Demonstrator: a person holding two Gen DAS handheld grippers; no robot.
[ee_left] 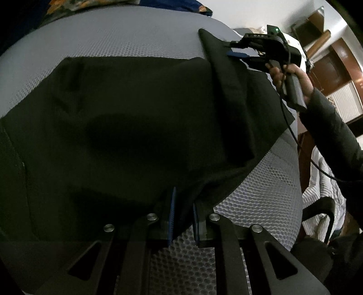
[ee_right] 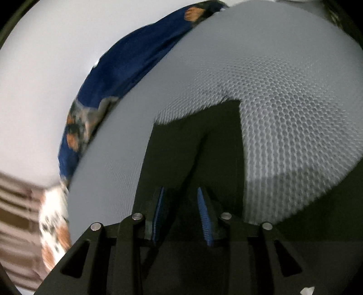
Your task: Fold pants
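The pants [ee_left: 136, 127] lie spread on the mattress [ee_left: 127, 38], a cushion [ee_left: 68, 4] behind them.

Both wrist views tilt down, close over the mesh mattress [ee_left: 136, 40] — left sees across it to the far edge; right nearer, blurred — shared: mattress [ee_right: 295, 113].

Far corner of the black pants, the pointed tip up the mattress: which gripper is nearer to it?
Right. The right gripper hovers beside the far corner; the left gripper pinches the pants' near edge, across the garment.
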